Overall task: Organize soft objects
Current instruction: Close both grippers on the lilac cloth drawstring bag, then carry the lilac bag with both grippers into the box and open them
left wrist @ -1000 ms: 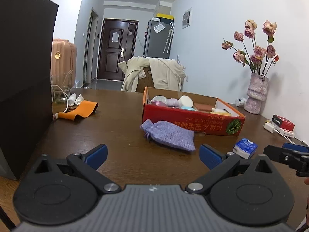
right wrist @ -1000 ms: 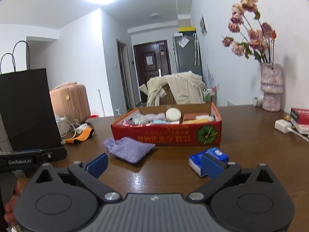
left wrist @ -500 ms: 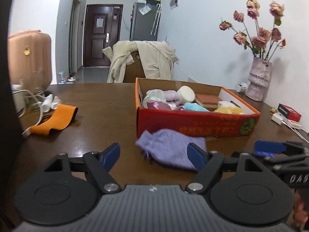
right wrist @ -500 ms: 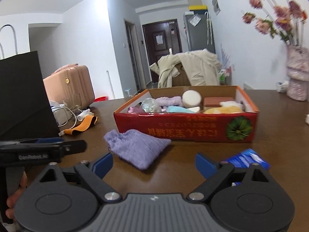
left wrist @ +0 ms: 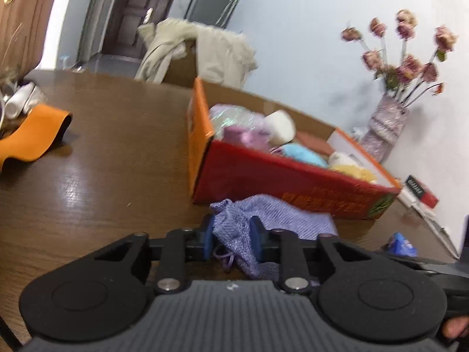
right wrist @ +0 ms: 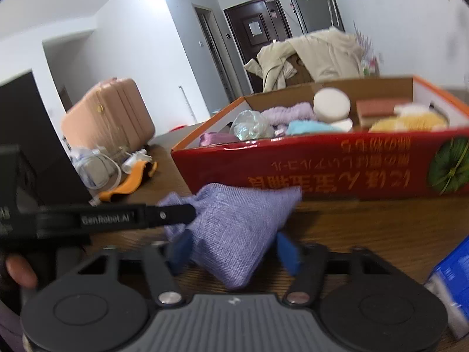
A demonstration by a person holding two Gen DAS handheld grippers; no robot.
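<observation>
Purple drawstring pouch (left wrist: 272,223) lies on the wooden table (left wrist: 102,161), just before the red cardboard box (left wrist: 278,182). My left gripper (left wrist: 230,239), jaws just closing, pinches its gathered neck. My right gripper (right wrist: 234,248), also closing, straddles its far corner; contact unclear.

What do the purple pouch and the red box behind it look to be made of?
Purple pouch: coarse woven fabric, matte, maybe linen or burlap-like; the weave grid shows and it sags softly. Red box: printed cardboard with a slight sheen outside; the inner walls are plain brown board, and the edges are thin and folded.
</observation>
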